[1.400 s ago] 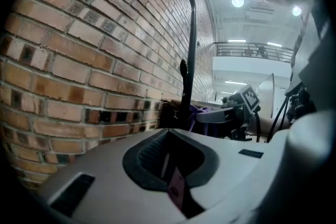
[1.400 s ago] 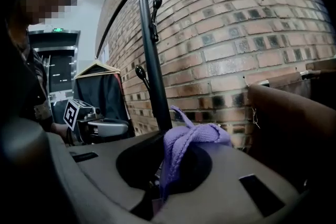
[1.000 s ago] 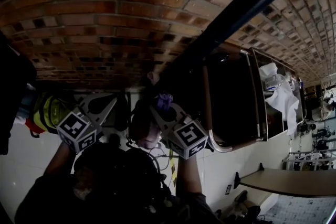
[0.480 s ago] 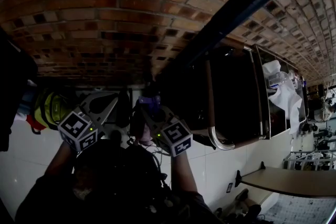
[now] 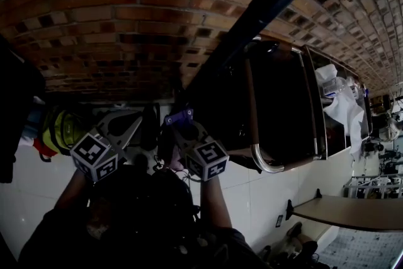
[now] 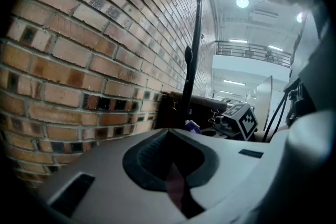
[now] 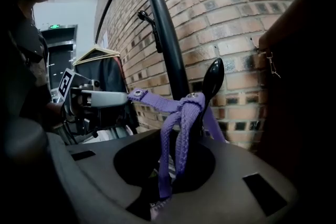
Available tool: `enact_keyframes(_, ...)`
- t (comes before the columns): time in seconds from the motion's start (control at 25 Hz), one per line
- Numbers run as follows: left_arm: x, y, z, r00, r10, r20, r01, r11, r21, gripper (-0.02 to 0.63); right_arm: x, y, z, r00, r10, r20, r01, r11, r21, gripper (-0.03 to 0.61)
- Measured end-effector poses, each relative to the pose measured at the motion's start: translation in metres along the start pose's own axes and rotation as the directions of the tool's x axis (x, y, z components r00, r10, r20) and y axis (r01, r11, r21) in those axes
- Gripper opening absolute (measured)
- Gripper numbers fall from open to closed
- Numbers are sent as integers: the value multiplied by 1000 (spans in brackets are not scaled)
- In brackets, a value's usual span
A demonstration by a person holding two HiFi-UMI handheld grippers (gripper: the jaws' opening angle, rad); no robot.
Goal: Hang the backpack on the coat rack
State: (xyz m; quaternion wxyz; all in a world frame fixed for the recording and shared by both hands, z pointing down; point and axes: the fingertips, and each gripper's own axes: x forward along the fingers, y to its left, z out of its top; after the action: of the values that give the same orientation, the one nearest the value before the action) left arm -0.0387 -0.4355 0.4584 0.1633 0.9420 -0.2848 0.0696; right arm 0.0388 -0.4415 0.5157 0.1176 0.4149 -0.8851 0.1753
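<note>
The brick wall (image 5: pixel 126 9) fills the background. The black coat rack (image 5: pixel 277 3) stands close in front of it, its pole running diagonally across the head view.

The backpack (image 5: pixel 145 198) shows as a dark bulk low between the person's two arms, beneath both claws and beside the foot of the pole. Its outline is hard to separate from the dark sleeves.

The right claw (image 5: pixel 182 130) sits at the pole, just below a rack hook. Its jaws are opening and stand slightly parted. The purple strap (image 7: pixel 176 128) of the backpack runs down between them, both strands passing through the jaw cut-out.

The left claw (image 7: pixel 118 97) sits to the left of the right claw, near it. Its jaws are pressed together on the riveted end of the purple strap and hold that end out sideways.

The purple strap loops over the hook (image 7: pixel 212 78), a black knobbed prong angled up from the pole.
</note>
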Motion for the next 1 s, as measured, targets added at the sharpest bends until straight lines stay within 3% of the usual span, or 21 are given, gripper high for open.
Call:
enact_keyframes(0.12,1,0,-1,1000,-5,5,5,1000,14,26,2,1,-5,1000,1,-7,-1,1000,-1,105)
enact_keyframes(0.28,0,-1,-1,1000,-10,10,10,1000,19,26,-1,-1,-4,1000,-30,-1,30,1000,2,154)
enact_keyframes(0.4,-2,-1,-1,1000,1,14,-1,1000,22,26,-9,-8,0,998,-70,7,70,996,-53,230)
enact_keyframes(0.64,-9,-26,-6,1000,19,-2,-19,1000,24,26,-44,-9,7,994,-108,28,111,985,-132,238)
enact_keyframes(1.0,-40,-82,-12,995,100,30,-100,995,6,26,-121,36,1,995,-62,80,73,986,-151,244)
